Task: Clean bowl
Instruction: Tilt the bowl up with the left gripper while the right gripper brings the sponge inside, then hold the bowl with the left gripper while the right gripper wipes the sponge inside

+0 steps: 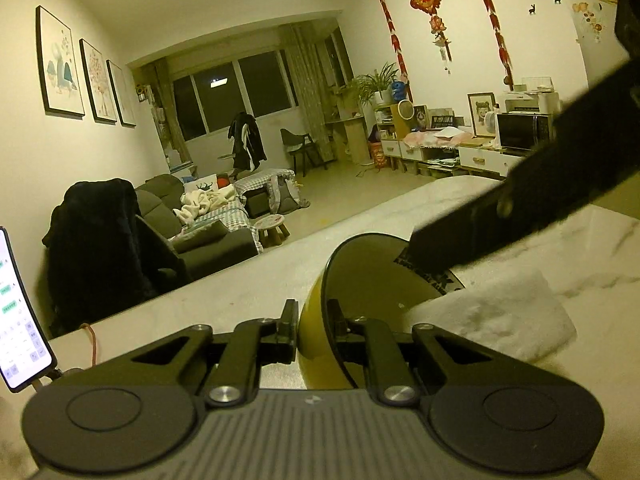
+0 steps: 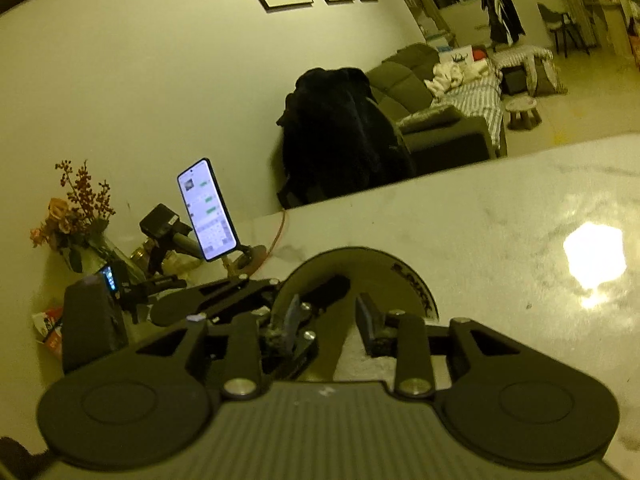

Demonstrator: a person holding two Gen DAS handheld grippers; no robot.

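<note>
A bowl (image 1: pixel 368 280), yellow outside and dark inside with black lettering near its rim, stands tilted on the white marble table (image 1: pixel 224 300). My left gripper (image 1: pixel 312 309) is shut on its near rim, one finger outside and one inside. A white paper towel (image 1: pixel 500 320) lies against the bowl's right side. One finger (image 1: pixel 480 228) of my right gripper reaches into the bowl from the upper right. In the right wrist view my right gripper (image 2: pixel 328 314) stands open over the bowl (image 2: pixel 360 268), nothing pressed between its pads, with the paper towel (image 2: pixel 360 364) just below it.
A lit phone (image 2: pixel 208 210) on a stand, a vase of dried flowers (image 2: pixel 76 216) and small clutter sit at the table's left end by the wall. A chair draped in a dark coat (image 2: pixel 340 136) stands behind the far table edge. Bare marble (image 2: pixel 520 208) stretches to the right.
</note>
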